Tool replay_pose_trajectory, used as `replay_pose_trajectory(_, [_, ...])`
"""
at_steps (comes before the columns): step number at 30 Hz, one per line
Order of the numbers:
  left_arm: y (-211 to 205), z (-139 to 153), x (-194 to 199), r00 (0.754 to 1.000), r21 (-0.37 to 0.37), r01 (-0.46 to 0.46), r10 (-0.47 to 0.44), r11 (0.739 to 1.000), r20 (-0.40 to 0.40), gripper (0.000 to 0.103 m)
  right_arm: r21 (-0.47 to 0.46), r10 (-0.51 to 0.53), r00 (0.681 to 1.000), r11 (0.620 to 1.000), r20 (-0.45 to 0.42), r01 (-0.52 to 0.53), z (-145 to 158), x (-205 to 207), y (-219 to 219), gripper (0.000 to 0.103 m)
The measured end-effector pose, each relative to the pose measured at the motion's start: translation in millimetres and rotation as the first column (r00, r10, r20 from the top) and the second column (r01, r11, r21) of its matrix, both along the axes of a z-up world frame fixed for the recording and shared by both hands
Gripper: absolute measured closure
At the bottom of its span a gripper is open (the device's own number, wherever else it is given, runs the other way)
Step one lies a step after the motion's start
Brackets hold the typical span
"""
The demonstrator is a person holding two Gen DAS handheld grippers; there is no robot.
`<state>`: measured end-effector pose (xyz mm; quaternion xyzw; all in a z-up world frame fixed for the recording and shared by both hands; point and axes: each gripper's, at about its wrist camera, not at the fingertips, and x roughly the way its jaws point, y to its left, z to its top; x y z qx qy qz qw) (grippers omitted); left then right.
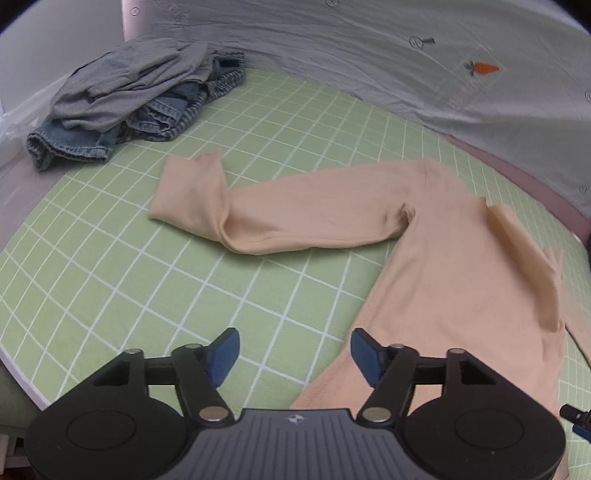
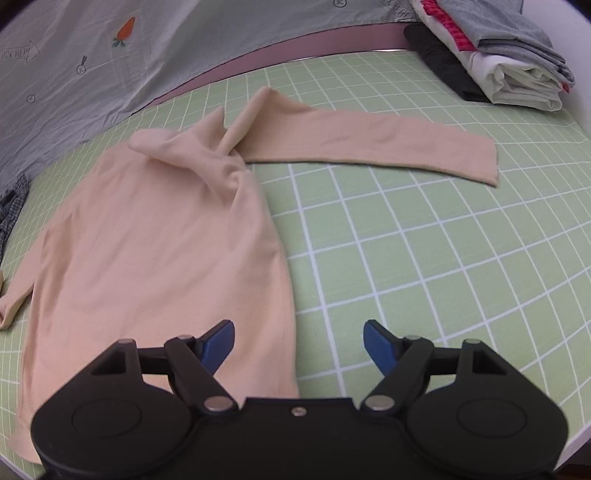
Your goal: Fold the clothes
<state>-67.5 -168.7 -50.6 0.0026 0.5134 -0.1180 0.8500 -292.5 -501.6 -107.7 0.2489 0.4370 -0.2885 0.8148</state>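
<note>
A peach long-sleeved top (image 1: 461, 280) (image 2: 155, 258) lies spread on the green checked mat (image 1: 184, 280) (image 2: 424, 251). In the left wrist view its sleeve (image 1: 280, 214) stretches leftward with the cuff end doubled over. Its other sleeve (image 2: 369, 144) runs to the right in the right wrist view, and the neck is bunched. My left gripper (image 1: 294, 354) stands open above the top's lower left edge, with nothing between its blue pads. My right gripper (image 2: 298, 347) is open too, over the top's lower right edge and empty.
A loose heap of grey and denim clothes (image 1: 133, 99) sits at the mat's far left. A folded stack of garments (image 2: 491, 55) rests at the far right corner. A pale grey sheet with a carrot print (image 1: 481, 68) (image 2: 125, 29) hangs behind the mat.
</note>
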Motion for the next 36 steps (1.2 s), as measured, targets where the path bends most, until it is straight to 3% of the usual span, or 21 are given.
replay_pose_trajectory(7, [-61,-29,17,0.995,0.034,0.085,-0.083,0.996,-0.060,0.022,-0.046,-0.069,0.998,0.997,-0.002,0.069,0,7,-48,0.020])
replay_pose_trajectory(15, [-117,-52,53,0.984,0.098,0.150,-0.139,0.984,-0.109,0.018,-0.115,-0.173,0.985,0.979,-0.014,0.170,-10,14,-147,0.014])
replay_pose_trajectory(20, [-136,-60,75,0.985,0.136,0.124,-0.106,0.983,-0.136,0.014,-0.106,-0.299,0.953,0.950,-0.041,0.293,-19,10,-210,0.014])
replay_pose_trajectory(23, [-140,-62,82,0.985,0.151,0.114,-0.092,0.982,-0.144,0.010,-0.114,-0.301,0.952,0.949,-0.053,0.293,-26,6,-232,0.015])
replay_pose_trajectory(26, [-140,-65,87,0.985,0.160,0.090,-0.064,0.983,-0.160,0.002,-0.121,-0.257,0.965,0.961,-0.045,0.250,-27,7,-241,0.024])
replay_pose_trajectory(29, [-139,-66,88,0.985,0.163,0.086,-0.059,0.983,-0.164,0.000,-0.152,-0.155,0.987,0.977,-0.041,0.147,-24,13,-239,0.054])
replay_pose_trajectory(31, [-139,-66,89,0.985,0.163,0.088,-0.061,0.983,-0.164,0.000,-0.172,-0.120,0.992,0.979,-0.049,0.110,-21,16,-239,0.093])
replay_pose_trajectory(34, [-138,-66,90,0.984,0.162,0.095,-0.067,0.982,-0.165,0.000,-0.241,-0.125,0.988,0.965,-0.094,0.100,-22,10,-244,0.095])
replay_pose_trajectory(36, [-139,-66,90,0.984,0.162,0.094,-0.067,0.982,-0.165,0.000,-0.362,-0.211,0.954,0.924,-0.211,0.124,-28,-2,-253,0.095])
